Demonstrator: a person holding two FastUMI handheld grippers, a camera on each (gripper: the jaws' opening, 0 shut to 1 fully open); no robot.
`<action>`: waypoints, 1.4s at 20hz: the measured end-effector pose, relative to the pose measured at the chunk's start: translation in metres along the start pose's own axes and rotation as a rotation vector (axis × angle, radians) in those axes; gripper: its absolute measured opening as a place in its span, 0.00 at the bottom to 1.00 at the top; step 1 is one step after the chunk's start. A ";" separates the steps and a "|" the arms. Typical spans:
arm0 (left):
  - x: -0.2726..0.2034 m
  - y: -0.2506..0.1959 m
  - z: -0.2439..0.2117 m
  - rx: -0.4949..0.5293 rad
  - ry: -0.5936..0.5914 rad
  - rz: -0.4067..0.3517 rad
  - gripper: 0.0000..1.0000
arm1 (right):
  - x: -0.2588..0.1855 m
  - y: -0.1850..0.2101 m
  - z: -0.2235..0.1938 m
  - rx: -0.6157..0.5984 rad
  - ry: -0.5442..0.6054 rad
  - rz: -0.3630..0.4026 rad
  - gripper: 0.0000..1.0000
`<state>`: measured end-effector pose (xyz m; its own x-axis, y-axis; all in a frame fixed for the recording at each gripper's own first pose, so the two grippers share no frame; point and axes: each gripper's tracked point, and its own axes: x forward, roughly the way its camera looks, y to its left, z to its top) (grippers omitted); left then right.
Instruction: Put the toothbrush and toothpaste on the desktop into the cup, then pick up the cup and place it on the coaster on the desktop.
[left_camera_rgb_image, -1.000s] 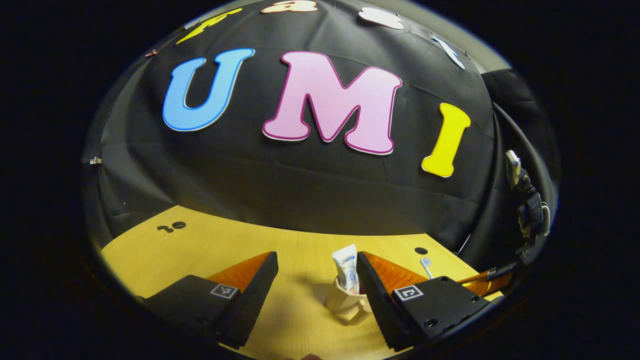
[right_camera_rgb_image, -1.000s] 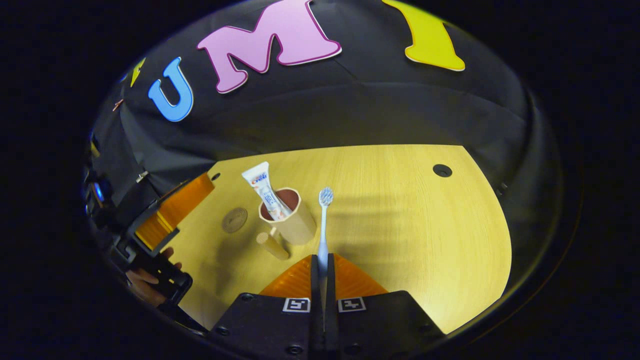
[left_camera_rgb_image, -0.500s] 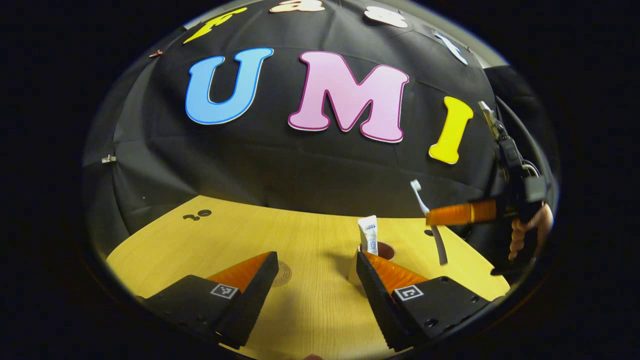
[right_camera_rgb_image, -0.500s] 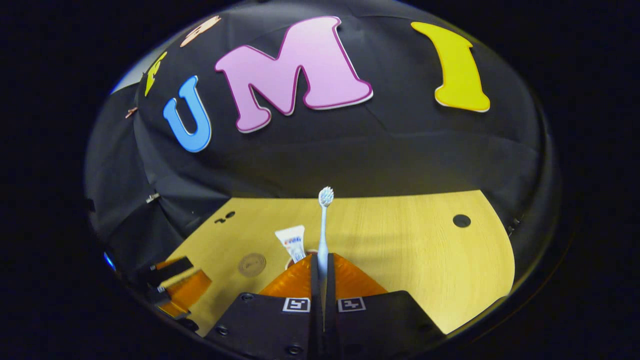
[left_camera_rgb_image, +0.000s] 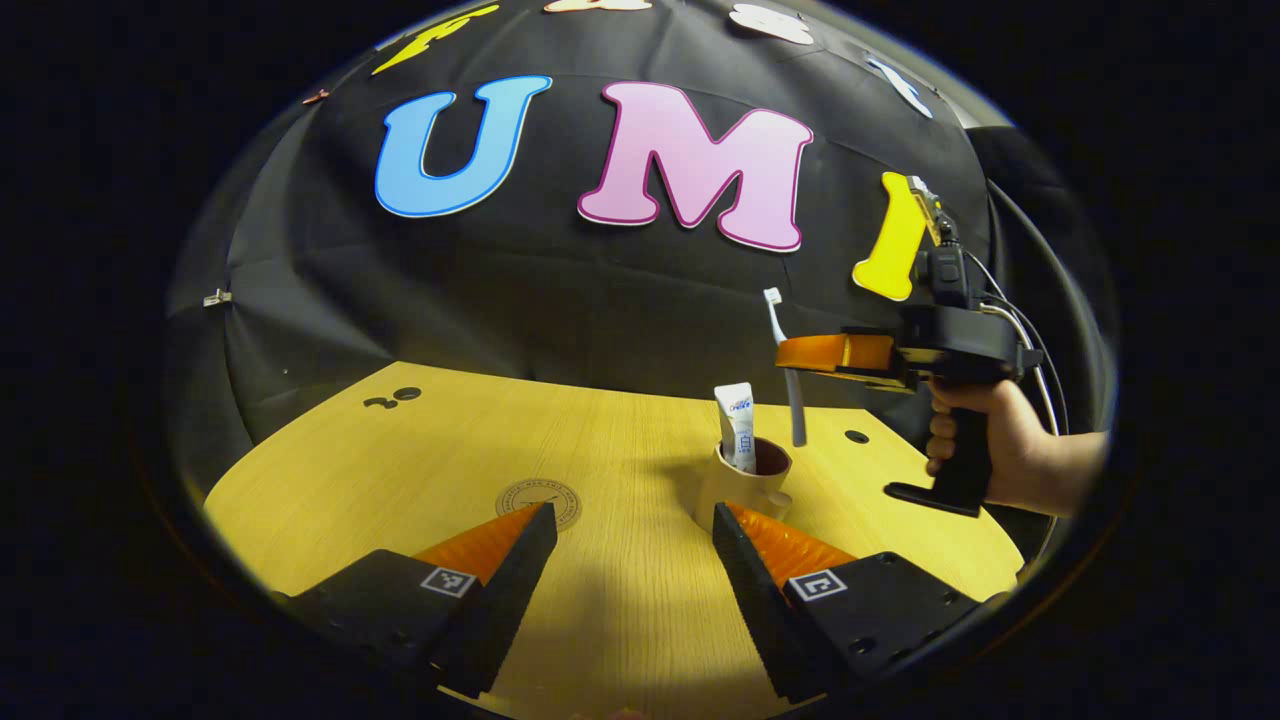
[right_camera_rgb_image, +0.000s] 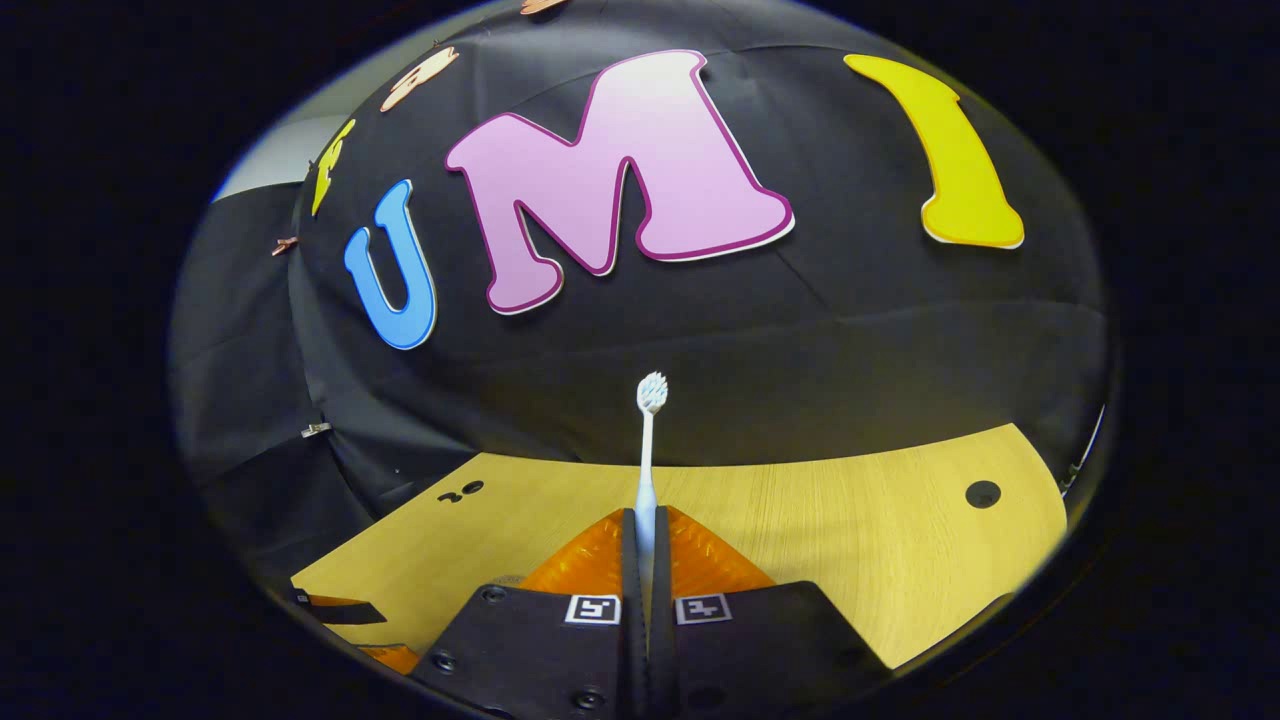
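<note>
A beige cup (left_camera_rgb_image: 738, 487) with a handle stands on the wooden desktop (left_camera_rgb_image: 600, 450), and a white toothpaste tube (left_camera_rgb_image: 736, 427) sticks up out of it. My right gripper (right_camera_rgb_image: 645, 515) is shut on a white toothbrush (right_camera_rgb_image: 649, 440), bristles up. In the left gripper view that right gripper (left_camera_rgb_image: 790, 355) hovers above and just right of the cup, the toothbrush (left_camera_rgb_image: 786, 365) hanging upright with its lower end near the rim. My left gripper (left_camera_rgb_image: 630, 520) is open, low over the desk, in front of the cup. A round coaster (left_camera_rgb_image: 540, 497) lies left of the cup.
A hand (left_camera_rgb_image: 990, 450) holds the right gripper's grip at the right side. Small dark holes (left_camera_rgb_image: 856, 437) (right_camera_rgb_image: 982, 493) (left_camera_rgb_image: 395, 397) mark the desktop. The black cloth wall stands close behind the far desk edge.
The right gripper has lifted and tilted the toothbrush upright, carrying it leftward to just above the cup. The left gripper has drawn back from the cup, bringing the coaster into its view.
</note>
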<state>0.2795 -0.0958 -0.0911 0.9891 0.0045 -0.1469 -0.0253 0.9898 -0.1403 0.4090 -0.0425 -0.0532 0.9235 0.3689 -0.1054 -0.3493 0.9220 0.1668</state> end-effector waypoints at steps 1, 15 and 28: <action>0.002 -0.002 -0.003 -0.001 0.005 -0.006 0.98 | 0.004 -0.003 -0.002 0.000 -0.018 -0.007 0.05; 0.015 0.005 -0.038 -0.007 0.064 0.001 0.98 | 0.012 0.000 -0.046 -0.210 -0.142 0.010 0.05; 0.003 -0.005 -0.044 -0.002 0.077 0.003 0.98 | -0.057 0.016 -0.054 -0.228 -0.049 0.008 0.98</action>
<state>0.2764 -0.1074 -0.1336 0.9750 -0.0034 -0.2223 -0.0289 0.9894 -0.1420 0.3419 -0.0426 -0.0971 0.9250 0.3758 -0.0563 -0.3788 0.9236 -0.0587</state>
